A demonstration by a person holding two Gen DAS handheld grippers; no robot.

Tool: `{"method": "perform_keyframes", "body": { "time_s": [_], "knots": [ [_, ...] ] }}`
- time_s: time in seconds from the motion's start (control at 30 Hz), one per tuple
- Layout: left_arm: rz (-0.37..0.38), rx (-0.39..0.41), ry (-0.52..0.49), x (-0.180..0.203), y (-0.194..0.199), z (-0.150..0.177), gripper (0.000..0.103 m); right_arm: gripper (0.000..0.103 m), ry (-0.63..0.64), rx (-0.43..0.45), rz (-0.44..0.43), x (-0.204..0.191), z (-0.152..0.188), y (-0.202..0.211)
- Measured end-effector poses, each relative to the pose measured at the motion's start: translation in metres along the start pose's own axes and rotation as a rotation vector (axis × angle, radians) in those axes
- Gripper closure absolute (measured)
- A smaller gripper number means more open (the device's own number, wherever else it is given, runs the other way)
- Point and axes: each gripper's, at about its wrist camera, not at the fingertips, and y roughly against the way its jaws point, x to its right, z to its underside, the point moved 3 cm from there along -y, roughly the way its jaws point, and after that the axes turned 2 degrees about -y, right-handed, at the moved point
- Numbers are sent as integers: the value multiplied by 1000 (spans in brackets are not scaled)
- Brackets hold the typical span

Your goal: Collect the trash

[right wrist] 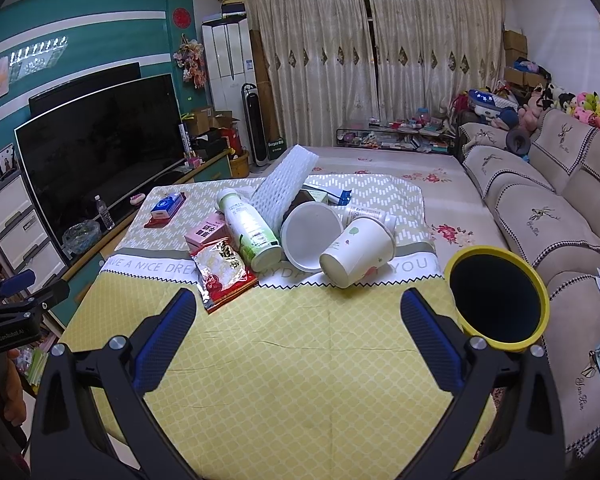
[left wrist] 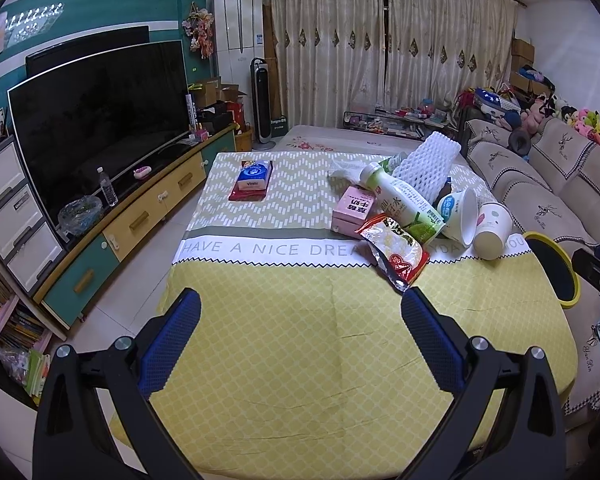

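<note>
We see a yellow-clothed table point(left wrist: 292, 360) in a living room, TV point(left wrist: 100, 120) left, sofa point(right wrist: 540, 208) right | trash pile point(right wrist: 284, 232) heaped mid-table: bottle, cups, wrappers | yellow-rimmed bin point(right wrist: 500, 300) right | left gripper point(left wrist: 300, 312), right gripper point(right wrist: 298, 312) both spread, empty

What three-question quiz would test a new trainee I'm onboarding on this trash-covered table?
1. True or false: both grippers, left gripper and right gripper, have open, empty jaws.
2. Which item lies nearest the right gripper: A) snack packet B) tissue pack C) foam net?
3. Is the paper cup upright or tipped over?

Key: 1 true; 2 A; 3 tipped over.
</note>
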Motion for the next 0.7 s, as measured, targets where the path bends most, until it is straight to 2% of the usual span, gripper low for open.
{"method": "perform_keyframes", "body": {
  "time_s": [0.7],
  "knots": [
    [4,-13,-4,0,-1,-1,4,6,-1,-5,-1,-1,4,-2]
  ]
}}
